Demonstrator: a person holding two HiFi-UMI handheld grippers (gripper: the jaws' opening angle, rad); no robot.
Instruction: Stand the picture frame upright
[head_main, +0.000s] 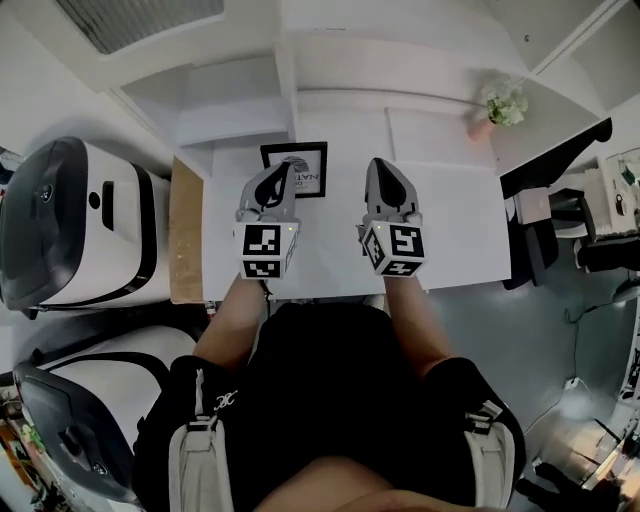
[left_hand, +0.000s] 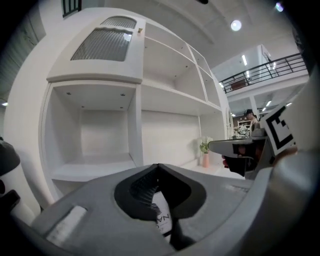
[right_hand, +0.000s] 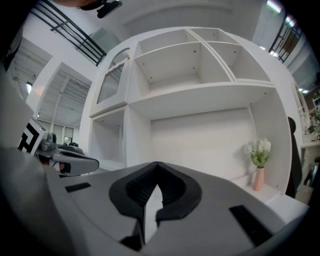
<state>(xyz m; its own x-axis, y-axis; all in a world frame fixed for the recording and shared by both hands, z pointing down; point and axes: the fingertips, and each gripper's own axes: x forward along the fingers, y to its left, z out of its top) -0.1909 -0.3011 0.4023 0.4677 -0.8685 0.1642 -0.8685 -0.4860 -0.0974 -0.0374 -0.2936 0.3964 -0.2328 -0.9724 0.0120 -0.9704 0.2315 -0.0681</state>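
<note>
A black picture frame (head_main: 305, 165) with a white print appears to lie flat at the back of the white table (head_main: 460, 230). My left gripper (head_main: 277, 172) is shut and empty, and its tip covers the frame's near left corner. Through the notch below its closed jaws a strip of the print (left_hand: 162, 220) shows in the left gripper view. My right gripper (head_main: 381, 165) is shut on nothing, just right of the frame and apart from it. Both sets of jaws meet tip to tip in their own views, the left gripper (left_hand: 159, 167) and the right gripper (right_hand: 157, 165).
White open shelving (right_hand: 200, 95) rises behind the table. A pink vase of white flowers (head_main: 503, 103) stands at the back right. A wooden board (head_main: 186, 230) edges the table's left side, with white machines (head_main: 70, 225) beyond. Dark furniture (head_main: 555, 165) is at the right.
</note>
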